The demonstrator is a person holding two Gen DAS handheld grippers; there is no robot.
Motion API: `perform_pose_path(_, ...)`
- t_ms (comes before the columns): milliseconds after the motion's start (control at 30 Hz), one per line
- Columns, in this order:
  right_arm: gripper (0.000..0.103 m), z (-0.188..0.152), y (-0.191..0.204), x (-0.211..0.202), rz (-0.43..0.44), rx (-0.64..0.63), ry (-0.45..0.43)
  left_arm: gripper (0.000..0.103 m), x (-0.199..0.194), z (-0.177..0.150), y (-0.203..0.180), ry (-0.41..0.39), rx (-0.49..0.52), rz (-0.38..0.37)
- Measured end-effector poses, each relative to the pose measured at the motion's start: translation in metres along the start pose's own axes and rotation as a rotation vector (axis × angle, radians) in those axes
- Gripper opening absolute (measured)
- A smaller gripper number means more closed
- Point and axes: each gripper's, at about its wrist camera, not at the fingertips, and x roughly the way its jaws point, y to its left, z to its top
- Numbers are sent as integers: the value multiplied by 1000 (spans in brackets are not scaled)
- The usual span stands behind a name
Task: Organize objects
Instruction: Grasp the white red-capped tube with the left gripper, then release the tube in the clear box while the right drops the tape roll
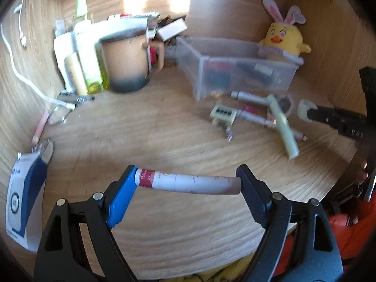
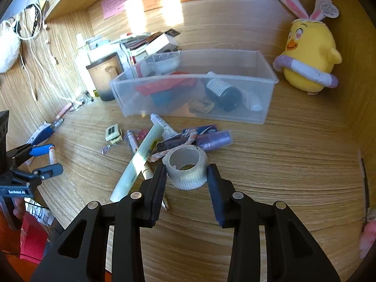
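Note:
My left gripper (image 1: 188, 178) is shut on a white tube with a red band (image 1: 188, 182), held crosswise above the wooden desk; it also shows in the right wrist view (image 2: 52, 158). My right gripper (image 2: 186, 172) is shut on a white tape roll (image 2: 186, 168), just above the desk; it shows in the left wrist view (image 1: 305, 110). A clear plastic bin (image 2: 195, 103) holding several items stands behind a loose pile: a pale green tube (image 2: 138, 162), a purple spool (image 2: 213, 139), pens and a small cream device (image 2: 113, 134).
A tan mug (image 1: 128, 63), bottles (image 1: 87, 54) and boxes crowd the back left. A yellow chick plush (image 2: 307, 54) sits at the back right. A white cable (image 1: 25, 80), a key ring (image 1: 57, 116) and a blue-white card (image 1: 23, 195) lie left.

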Motion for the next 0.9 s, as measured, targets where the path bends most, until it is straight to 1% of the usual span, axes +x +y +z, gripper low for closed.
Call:
perform_pose_path(200,33,6,-12,-19,-16,22,-54,85,-3,30,-18,-65,16,-23)
perform_pose_path(300,33,13,-19,-28,-21,27,-85,85,-1,43,-24,-88,4,-44)
perform_pose_path(367,33,17,-23,-32,-21,31,-104,85,2,53,-28,-103,-1,-43)
perform_pose_path(667,33,53,-30,-37,-6,13,-180,85,15,96,-40,-155,-22,-37)
perform_pose_path(900,33,86,-31,-37,4,-15,-242,85,25,131,-44,-174,-39,-36)
